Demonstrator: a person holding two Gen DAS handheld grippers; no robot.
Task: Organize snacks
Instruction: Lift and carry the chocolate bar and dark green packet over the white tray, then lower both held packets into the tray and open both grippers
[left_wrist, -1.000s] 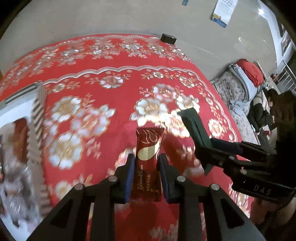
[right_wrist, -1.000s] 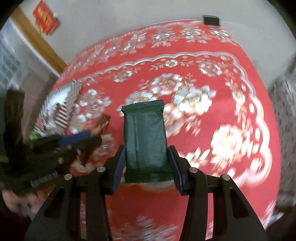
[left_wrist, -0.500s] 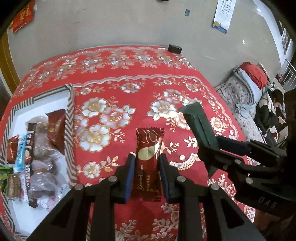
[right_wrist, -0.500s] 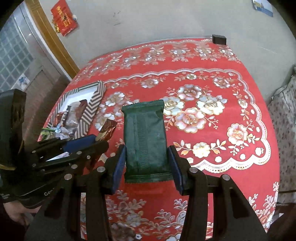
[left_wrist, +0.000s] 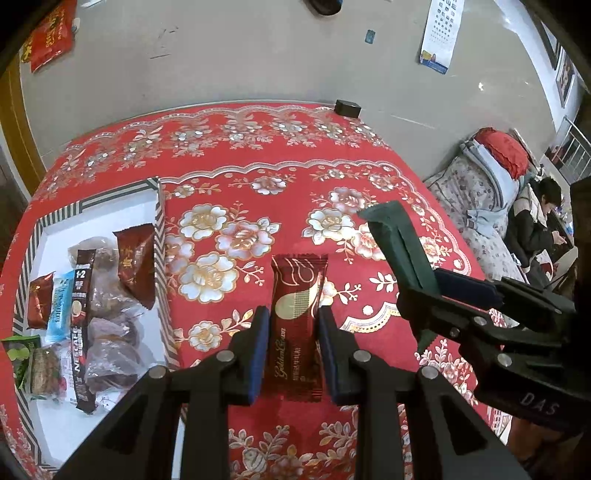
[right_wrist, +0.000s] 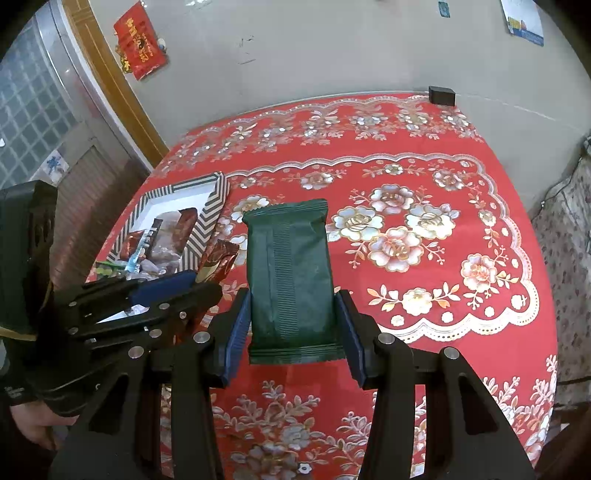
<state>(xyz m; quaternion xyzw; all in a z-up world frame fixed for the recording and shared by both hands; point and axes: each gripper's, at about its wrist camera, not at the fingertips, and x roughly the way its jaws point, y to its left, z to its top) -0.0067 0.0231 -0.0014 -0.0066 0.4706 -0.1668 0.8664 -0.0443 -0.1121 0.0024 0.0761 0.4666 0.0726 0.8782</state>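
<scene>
Left gripper (left_wrist: 291, 347) clamps maroon chocolate bar (left_wrist: 297, 325); right gripper (right_wrist: 293, 332) clamps dark green snack packet (right_wrist: 291, 277), above red floral tablecloth (right_wrist: 424, 295).

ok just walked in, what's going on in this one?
A person is sorting snacks with two handheld grippers. The left gripper is shut on a dark red snack bar; the right gripper is shut on a dark green packet. Both are held above the red floral tablecloth. The striped tray at the table's left edge already holds several snacks.
</scene>
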